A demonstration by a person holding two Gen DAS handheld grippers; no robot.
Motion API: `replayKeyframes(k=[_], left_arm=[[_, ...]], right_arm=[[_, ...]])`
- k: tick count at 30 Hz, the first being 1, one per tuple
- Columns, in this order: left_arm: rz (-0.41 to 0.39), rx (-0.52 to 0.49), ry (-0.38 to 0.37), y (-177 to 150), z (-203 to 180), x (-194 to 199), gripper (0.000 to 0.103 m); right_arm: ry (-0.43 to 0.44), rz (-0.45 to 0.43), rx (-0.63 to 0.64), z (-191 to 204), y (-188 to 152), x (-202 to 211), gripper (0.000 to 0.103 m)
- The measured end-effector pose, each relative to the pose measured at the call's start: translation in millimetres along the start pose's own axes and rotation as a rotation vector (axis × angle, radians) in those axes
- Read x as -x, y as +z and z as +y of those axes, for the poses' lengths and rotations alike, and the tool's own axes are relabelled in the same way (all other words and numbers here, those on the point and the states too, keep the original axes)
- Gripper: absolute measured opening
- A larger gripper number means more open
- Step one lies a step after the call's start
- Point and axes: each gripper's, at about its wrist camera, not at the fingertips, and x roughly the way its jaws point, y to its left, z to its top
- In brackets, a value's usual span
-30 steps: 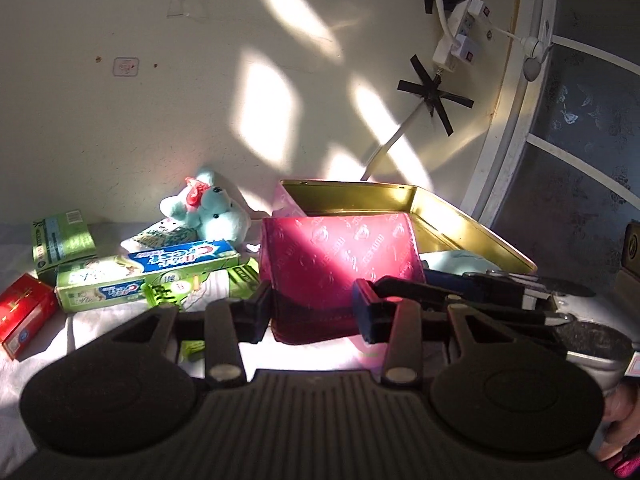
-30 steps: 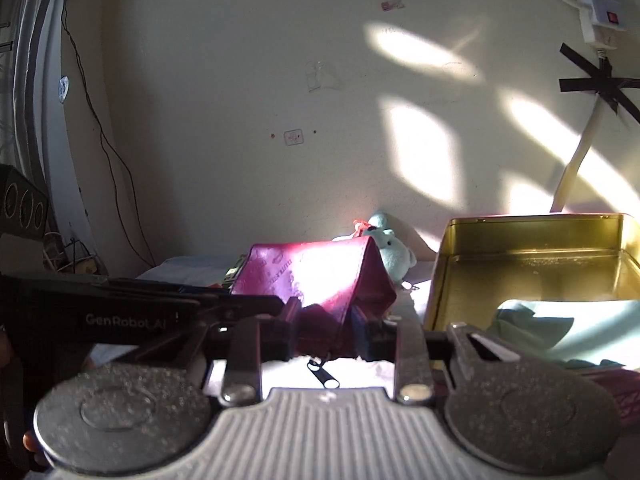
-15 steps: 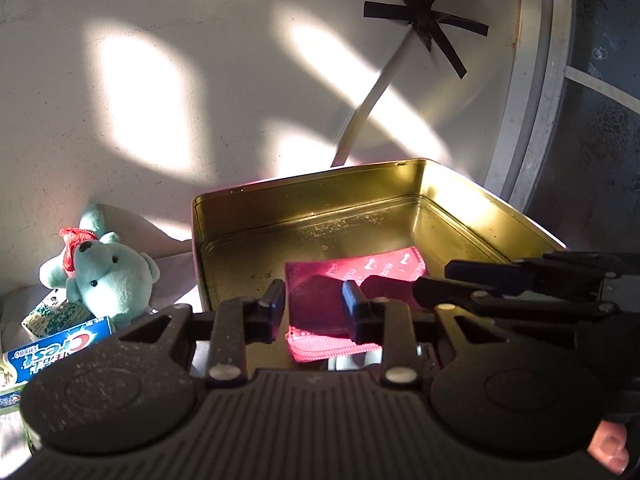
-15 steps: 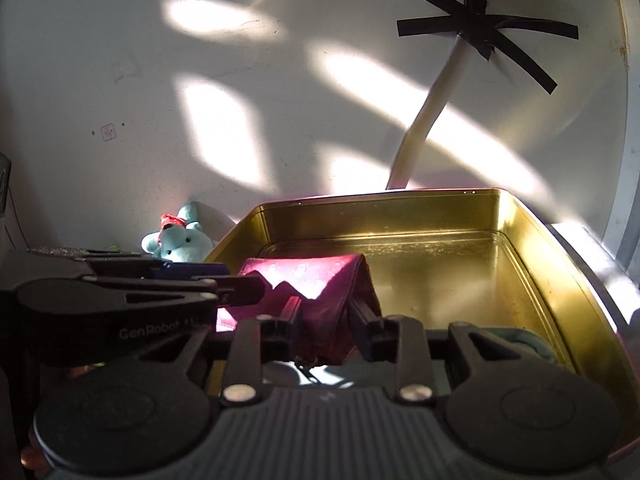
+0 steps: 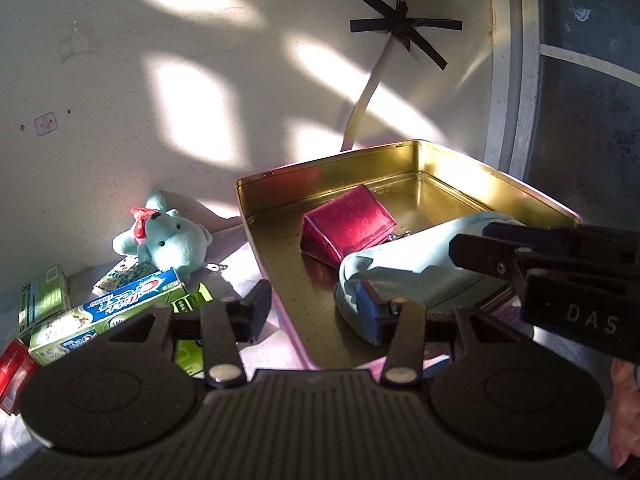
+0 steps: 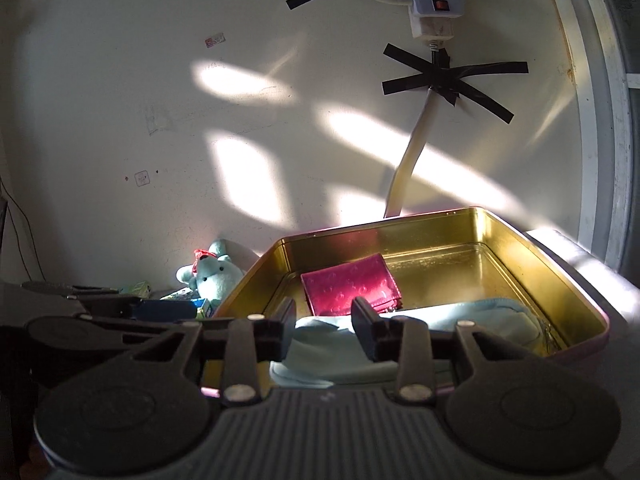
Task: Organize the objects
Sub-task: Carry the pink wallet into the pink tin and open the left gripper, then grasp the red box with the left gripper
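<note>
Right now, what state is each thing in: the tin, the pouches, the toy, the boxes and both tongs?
Gold tin: open, no lid on.
Red pouch: inside the tin, released.
Light blue pouch: lying inside the tin.
Plush toy: outside, left of the tin.
Toothpaste boxes: outside the tin.
Left tongs: opening, empty.
Right tongs: opening, empty.

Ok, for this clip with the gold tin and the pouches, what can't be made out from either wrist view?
- Light blue pouch: near end hidden by the left gripper; in the right wrist view the right gripper covers part of it.
- Red box: cut by the left wrist view's edge.
- Toothpaste boxes: in the right wrist view, mostly hidden behind the other gripper.
- Gold tin: near wall hidden by the right gripper's body.
- Wall sticker: text too small.
</note>
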Motion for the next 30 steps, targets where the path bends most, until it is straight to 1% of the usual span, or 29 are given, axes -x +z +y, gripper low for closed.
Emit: replayKeyframes(k=[5,9,13,17,27,30], left_arm=[[0.014,0.018,0.044,-25,14,25,0.051],[0.044,0.049,0.086,-46,35,35,0.051],[0.064,0.085,0.142,-64,60,42,0.052],[0.082,0.123,0.193,-80,86,46,0.054],[0.111,0.207,0.299,-119,155,57,0.055],[0.116,0.257,0.332,-130,183,61,0.055]], right_arm=[[0.042,0.012,-0.01,25,-19,21,0.034],[0.075,0.045,0.01,48,-30,25,0.034],[0.11,0.066,0.06,77,-36,24,0.034],[0.145,0.094,0.104,103,-40,17,0.034],[0.216,0.205,0.173,157,-57,-13,0.035],[0.241,0.238,0.204,176,-60,-25,0.035]])
